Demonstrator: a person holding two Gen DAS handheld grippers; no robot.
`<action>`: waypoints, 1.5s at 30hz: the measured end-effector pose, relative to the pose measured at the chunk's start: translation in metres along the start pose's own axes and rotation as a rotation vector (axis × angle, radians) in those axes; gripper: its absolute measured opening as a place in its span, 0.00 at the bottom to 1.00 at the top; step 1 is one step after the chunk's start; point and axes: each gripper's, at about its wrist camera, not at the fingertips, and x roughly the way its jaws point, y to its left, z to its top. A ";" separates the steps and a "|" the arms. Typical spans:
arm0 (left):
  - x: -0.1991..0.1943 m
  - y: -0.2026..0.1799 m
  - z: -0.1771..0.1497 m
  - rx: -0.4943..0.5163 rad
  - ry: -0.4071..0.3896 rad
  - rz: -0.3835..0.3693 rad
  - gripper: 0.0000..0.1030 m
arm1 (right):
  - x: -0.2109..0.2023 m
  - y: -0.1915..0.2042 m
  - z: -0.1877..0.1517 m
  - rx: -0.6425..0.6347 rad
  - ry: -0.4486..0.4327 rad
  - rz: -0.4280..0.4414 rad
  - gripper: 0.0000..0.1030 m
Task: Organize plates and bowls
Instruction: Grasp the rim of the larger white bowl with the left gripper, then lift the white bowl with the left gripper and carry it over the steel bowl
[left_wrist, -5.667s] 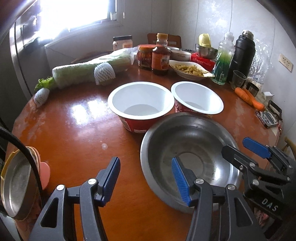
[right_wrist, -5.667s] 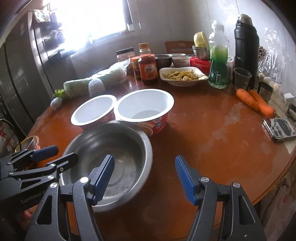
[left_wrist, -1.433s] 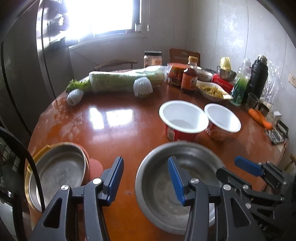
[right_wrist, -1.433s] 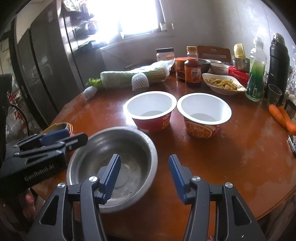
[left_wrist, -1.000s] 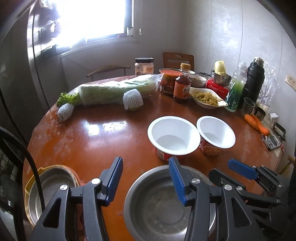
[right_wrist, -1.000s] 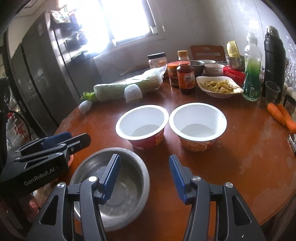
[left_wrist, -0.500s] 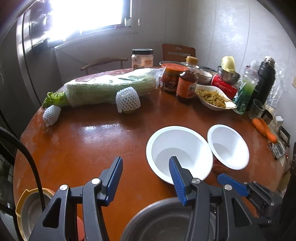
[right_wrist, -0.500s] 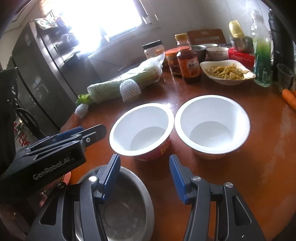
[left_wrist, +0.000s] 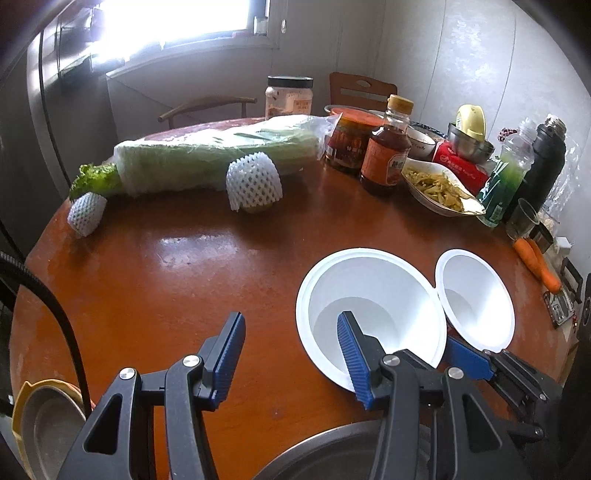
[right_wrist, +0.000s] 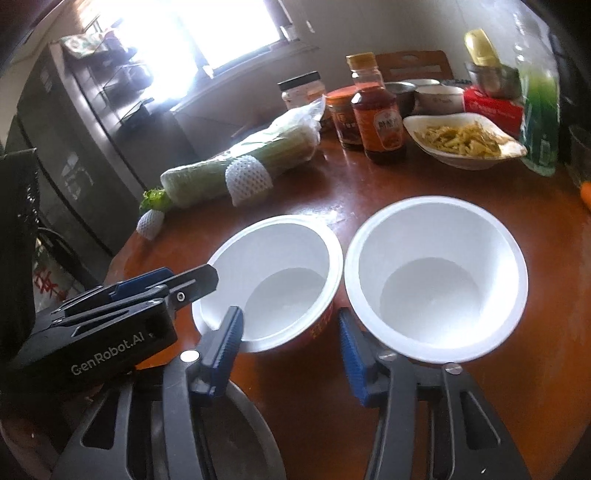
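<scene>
Bowls (right_wrist: 273, 280) sit before both angled-down grippers: left gripper (left_wrist: 291, 354) open, right gripper (right_wrist: 291, 343) closing, empty.

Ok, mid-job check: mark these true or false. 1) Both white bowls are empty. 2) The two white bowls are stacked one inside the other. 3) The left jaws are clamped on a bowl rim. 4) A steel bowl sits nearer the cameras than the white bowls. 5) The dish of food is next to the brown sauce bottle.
1) True: the left white bowl and right white bowl hold nothing.
2) False: they stand side by side on the table.
3) False: the left gripper is open, gripping nothing.
4) True: the steel bowl lies at the bottom edge.
5) True: the dish of food is beside the sauce bottle.
</scene>
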 end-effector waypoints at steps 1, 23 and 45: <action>0.002 0.001 0.000 -0.007 0.005 -0.008 0.50 | 0.001 0.001 0.001 -0.010 0.003 0.001 0.48; -0.016 0.007 -0.002 -0.063 -0.039 -0.087 0.30 | -0.008 0.030 0.006 -0.151 -0.049 -0.008 0.40; -0.103 0.008 -0.025 -0.065 -0.154 -0.064 0.30 | -0.075 0.071 -0.009 -0.232 -0.138 0.027 0.40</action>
